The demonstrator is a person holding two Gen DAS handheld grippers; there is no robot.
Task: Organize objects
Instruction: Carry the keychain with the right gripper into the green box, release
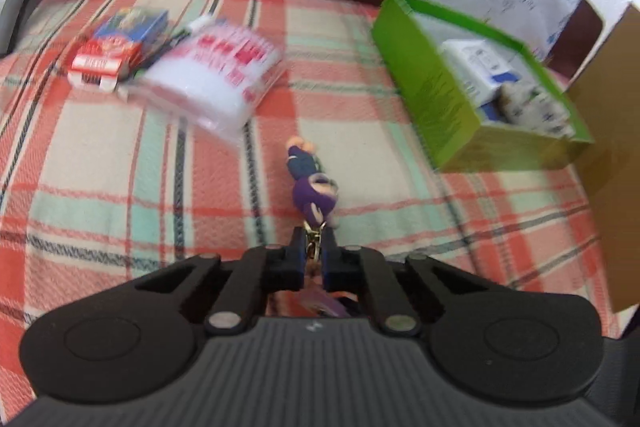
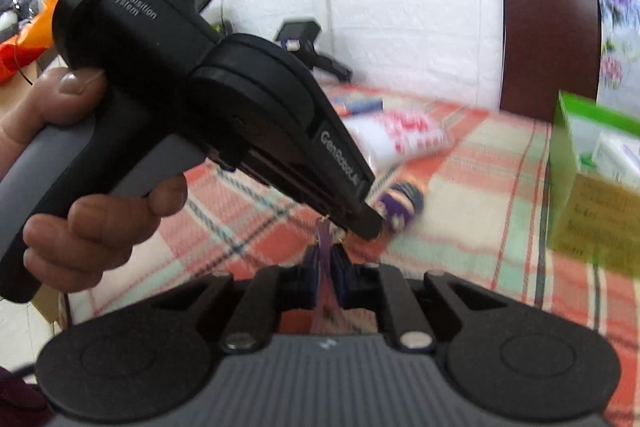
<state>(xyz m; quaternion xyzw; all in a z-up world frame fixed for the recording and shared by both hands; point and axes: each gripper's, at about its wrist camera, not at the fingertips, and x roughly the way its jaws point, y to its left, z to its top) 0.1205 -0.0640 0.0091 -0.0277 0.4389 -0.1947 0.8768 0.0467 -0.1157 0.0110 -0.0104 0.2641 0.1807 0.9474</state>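
Left gripper [image 1: 313,239] tight on keychain clasp [image 1: 313,242], figurine [image 1: 315,193] seemingly dangling.

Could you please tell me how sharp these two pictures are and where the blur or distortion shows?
Left wrist view: the left tongs on the keychain doll's clasp are sharp, the white packet and green box smeared. Right wrist view: blurrier; the doll and bedspread streak, and fisheye bends the wall.
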